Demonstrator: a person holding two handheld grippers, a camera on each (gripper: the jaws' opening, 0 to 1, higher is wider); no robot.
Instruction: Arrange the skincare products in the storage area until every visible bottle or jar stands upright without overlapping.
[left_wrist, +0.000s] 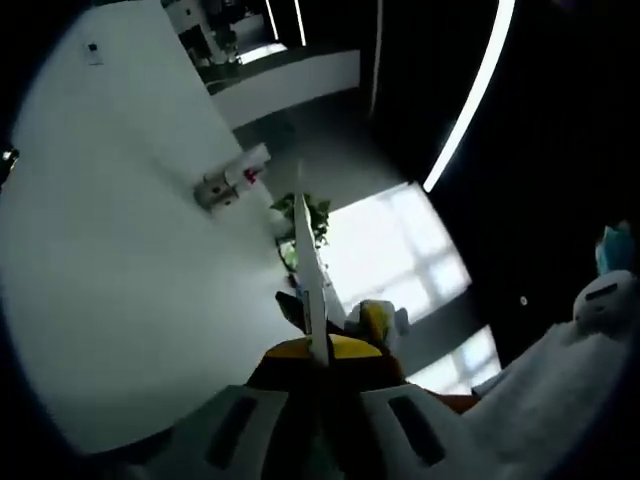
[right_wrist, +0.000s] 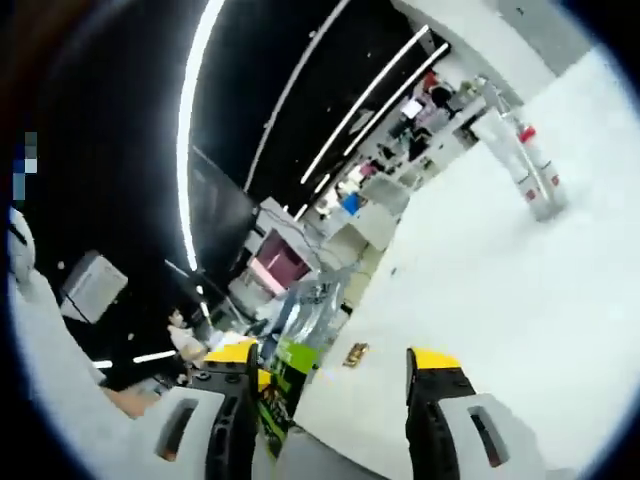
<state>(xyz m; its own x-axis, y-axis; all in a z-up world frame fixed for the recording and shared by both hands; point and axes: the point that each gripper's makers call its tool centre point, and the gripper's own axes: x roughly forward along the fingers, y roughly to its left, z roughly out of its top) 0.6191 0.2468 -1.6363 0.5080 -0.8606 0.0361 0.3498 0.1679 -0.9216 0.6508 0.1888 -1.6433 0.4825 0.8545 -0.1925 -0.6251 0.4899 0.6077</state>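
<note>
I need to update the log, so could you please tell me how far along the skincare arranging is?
Done: cannot be judged, since both cameras face a white wall and ceiling lights, not a storage area. In hand: the left gripper has its jaws closed on a thin white strip that I cannot identify; the right gripper is open and empty. Left: apparently still confirming that every bottle and jar stands upright.

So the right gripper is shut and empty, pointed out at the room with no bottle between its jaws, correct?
Not quite. The right gripper is open: in the right gripper view its two yellow-tipped jaws stand well apart. The rest holds, since it is empty, pointed out at the room, with no bottle between its jaws.
</note>
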